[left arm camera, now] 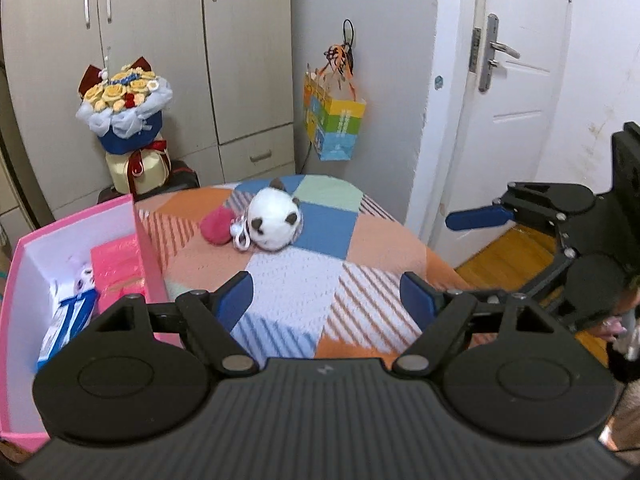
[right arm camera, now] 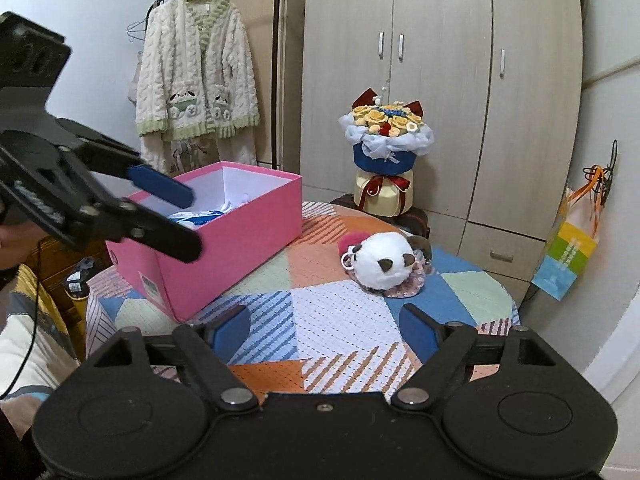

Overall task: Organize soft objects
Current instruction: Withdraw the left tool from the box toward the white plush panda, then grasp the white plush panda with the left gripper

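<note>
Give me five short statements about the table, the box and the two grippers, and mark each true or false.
1. The panda plush lies on the table. True.
2. The pink box has its lid on. False: it is open on top.
3. Both grippers, left and right, are open and hold nothing. True.
4. The panda plush is inside the pink box. False: it lies outside it.
5. A red pompom lies beside the panda plush. True.

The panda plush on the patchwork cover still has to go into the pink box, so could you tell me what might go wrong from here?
1. The panda plush touches a red pompom and a white clip; a grab may drag them along.
2. The pink box already holds items, so the plush might sit high.
3. Both tongs, left and right, are open and close together; they could collide.
</note>
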A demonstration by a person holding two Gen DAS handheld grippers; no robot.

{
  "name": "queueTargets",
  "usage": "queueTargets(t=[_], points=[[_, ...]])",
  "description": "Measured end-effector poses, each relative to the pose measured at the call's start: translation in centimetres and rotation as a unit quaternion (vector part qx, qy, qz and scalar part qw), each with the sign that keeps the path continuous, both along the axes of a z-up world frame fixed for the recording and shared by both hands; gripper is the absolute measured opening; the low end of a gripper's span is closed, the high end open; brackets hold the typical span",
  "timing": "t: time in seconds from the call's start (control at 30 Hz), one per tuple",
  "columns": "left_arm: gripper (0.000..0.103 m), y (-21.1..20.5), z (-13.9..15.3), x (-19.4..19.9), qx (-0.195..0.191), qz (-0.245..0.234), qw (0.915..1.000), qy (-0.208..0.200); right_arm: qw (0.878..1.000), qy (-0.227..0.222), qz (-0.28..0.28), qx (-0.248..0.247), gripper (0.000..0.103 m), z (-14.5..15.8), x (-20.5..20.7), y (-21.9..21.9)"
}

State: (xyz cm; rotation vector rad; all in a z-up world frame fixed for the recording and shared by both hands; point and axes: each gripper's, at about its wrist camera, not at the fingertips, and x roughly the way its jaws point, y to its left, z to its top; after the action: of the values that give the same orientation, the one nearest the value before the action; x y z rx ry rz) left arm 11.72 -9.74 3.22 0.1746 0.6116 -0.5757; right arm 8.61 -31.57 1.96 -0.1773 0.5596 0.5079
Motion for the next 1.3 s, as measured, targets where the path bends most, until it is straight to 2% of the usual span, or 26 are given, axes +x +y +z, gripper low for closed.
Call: queueTargets(t=[0.23, 0.47, 0.53, 0.6, 0.73, 0.8, 0.83, 0.9, 1.0, 1.07, 1.23, 1.3], points=[[0.080, -2.8, -2.0, 3.3, -0.004, 0.041, 0.9983, -0.041, 1.000, 0.001, 0.019, 0.010, 0.089, -1.3, 3.4, -1.0], [0.083, -5.2, -5.2, 8.1, -0.001, 0.079, 0.9959, -0.044, 0.999, -0.010, 0.036, 0.018, 0.089, -4.8, 8.1, -1.9], [0.083, -5.7, -6.0, 9.5, -0.008, 0.078, 0.9963, -0.035, 0.999, -0.017, 0.039, 0.024, 0.089, -5.9, 9.4, -2.4], [0.083, -5.9, -6.7, 11.1, -0.021, 0.081, 0.9964, -0.011, 0.998, -0.007, 0.049, 0.025, 0.089, -7.2, 11.2, -2.3], [0.083, -5.5, -7.5, 13.6, -0.073, 0.096, 0.9922, 0.032, 0.999, 0.022, 0.036, 0.013, 0.089, -9.5, 14.9, -0.7], [0.083, -5.6, -7.9, 14.6, -0.081, 0.114, 0.9898, 0.026, 0.999, 0.021, 0.038, 0.022, 0.089, -10.0, 16.2, -0.4], [0.083, -5.7, -8.1, 15.1, -0.084, 0.120, 0.9892, 0.009, 0.999, 0.017, 0.039, 0.026, 0.089, -10.1, 16.6, -0.4], [0.083, -6.0, -8.6, 16.0, -0.071, 0.140, 0.9876, -0.004, 0.998, 0.008, 0.044, 0.033, 0.090, -10.1, 17.6, -0.3], [0.083, -5.8, -9.4, 17.4, -0.080, 0.159, 0.9838, 0.017, 0.997, 0.010, 0.056, 0.046, 0.090, -10.4, 18.9, -0.2], [0.083, -5.5, -10.0, 18.0, -0.104, 0.165, 0.9797, 0.044, 0.997, 0.011, 0.057, 0.046, 0.090, -10.9, 19.5, 0.0], [0.080, -5.6, -11.2, 18.5, -0.115, 0.178, 0.9759, 0.054, 0.997, 0.009, 0.067, 0.046, 0.090, -12.1, 20.4, 0.5], [0.076, -5.7, -11.6, 18.7, -0.118, 0.174, 0.9755, 0.065, 0.997, 0.008, 0.068, 0.041, 0.090, -12.2, 20.8, 0.7]])
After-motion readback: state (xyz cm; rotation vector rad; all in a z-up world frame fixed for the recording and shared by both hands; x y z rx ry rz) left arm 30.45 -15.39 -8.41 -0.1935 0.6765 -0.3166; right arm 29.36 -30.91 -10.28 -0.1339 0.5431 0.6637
